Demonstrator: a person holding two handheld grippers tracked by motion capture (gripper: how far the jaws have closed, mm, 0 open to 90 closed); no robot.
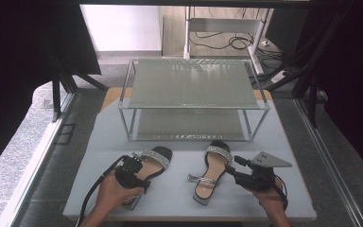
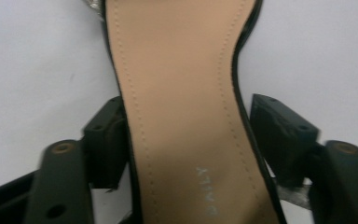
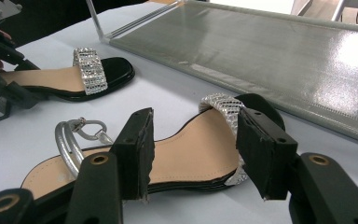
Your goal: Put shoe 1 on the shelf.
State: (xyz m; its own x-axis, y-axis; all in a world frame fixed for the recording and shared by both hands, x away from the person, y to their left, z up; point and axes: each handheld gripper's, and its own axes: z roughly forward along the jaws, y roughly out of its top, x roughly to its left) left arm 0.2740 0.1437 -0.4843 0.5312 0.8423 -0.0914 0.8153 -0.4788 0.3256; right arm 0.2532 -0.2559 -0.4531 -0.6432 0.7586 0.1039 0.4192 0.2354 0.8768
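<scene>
High view | left hand (image 1: 111, 191) low, tool (image 1: 133, 171) seemingly straddling sandal (image 1: 152, 160)

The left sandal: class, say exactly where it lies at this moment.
In the high view the left sandal lies on the table at front left, before the shelf rack, with the left gripper straddling its middle.

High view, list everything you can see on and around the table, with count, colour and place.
Sandals: two, black with tan insoles and rhinestone straps; left sandal and right sandal at the table's front.
Shoe rack: one, silver, two tiers, behind the sandals.
Table: one, pale grey.
Cables: several, black, on the floor beyond.
Left hand-held gripper: black, jaws astride the left sandal's waist.
Right hand-held gripper: black, open beside the right sandal.
</scene>
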